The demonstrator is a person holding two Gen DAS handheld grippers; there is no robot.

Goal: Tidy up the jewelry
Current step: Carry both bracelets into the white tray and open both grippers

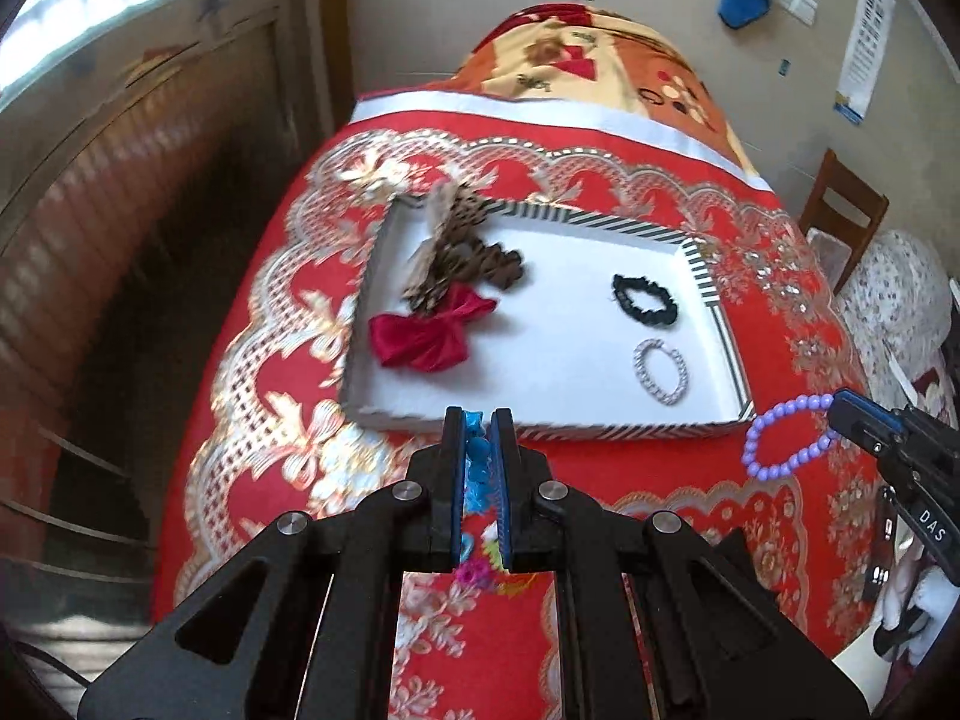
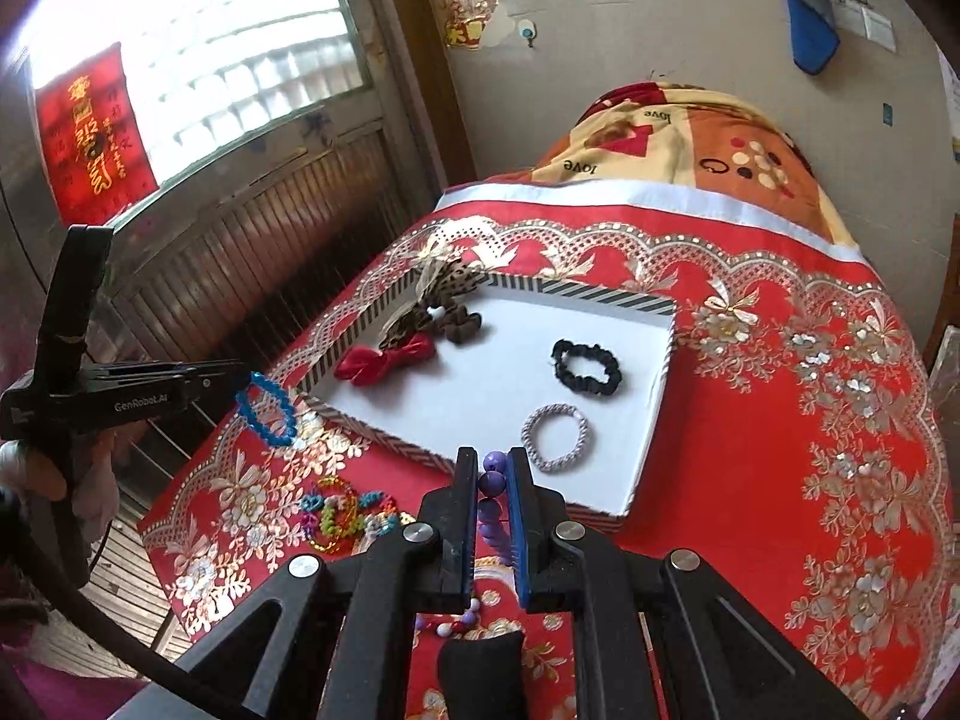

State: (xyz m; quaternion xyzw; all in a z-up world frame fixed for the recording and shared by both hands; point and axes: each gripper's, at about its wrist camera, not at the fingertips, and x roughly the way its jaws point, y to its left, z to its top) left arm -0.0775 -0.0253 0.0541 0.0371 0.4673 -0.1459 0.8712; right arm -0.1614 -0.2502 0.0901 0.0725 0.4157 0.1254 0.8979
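The left claw (image 1: 478, 420) hides most of the blue bracelet (image 1: 477, 450).

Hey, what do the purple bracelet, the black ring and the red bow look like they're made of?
Purple beaded bracelet: likely glossy plastic; the round beads look smooth and catch highlights. Black ruffled ring in the white tray: probably matte fabric, a gathered scrunchie. Red bow: seemingly velvet or satin, with soft folds and a dull sheen.

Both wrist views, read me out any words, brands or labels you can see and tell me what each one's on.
"GenRobot.AI": side of the left gripper.
"DAS": body of the right gripper.
"love", upside down, twice: patterned quilt.
Gold characters on the red hanging: too blurred to read.
Wall poster: print too small to read.
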